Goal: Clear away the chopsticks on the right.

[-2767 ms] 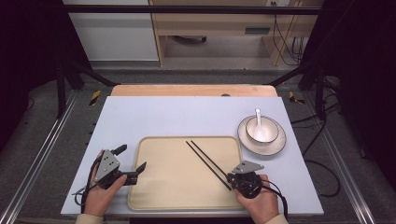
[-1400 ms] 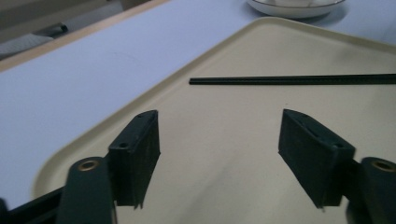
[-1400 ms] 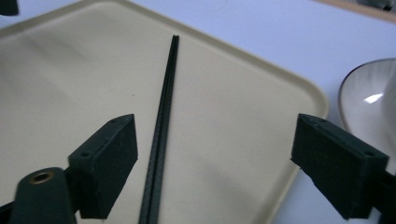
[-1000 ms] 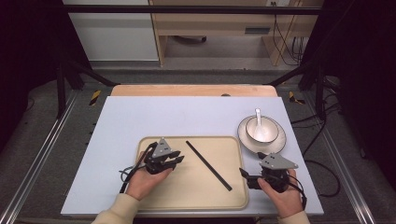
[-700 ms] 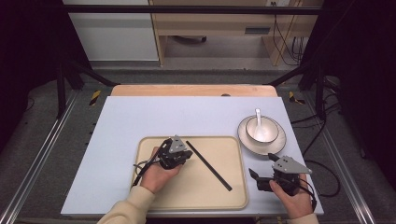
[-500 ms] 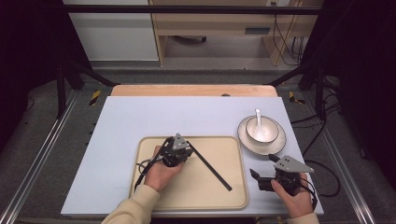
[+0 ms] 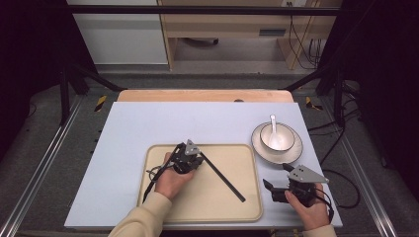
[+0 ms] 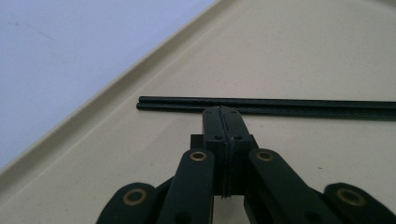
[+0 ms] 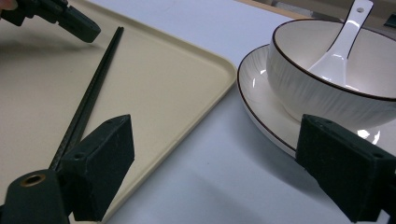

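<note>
Lying on the smooth beige tray (image 7: 207, 197), two slim black chopsticks (image 7: 223, 177).

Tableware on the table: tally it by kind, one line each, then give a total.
Black chopsticks: 2
Beige tray: 1
White bowl: 1
White plate under the bowl: 1
White spoon in the bowl: 1
Total: 6
</note>
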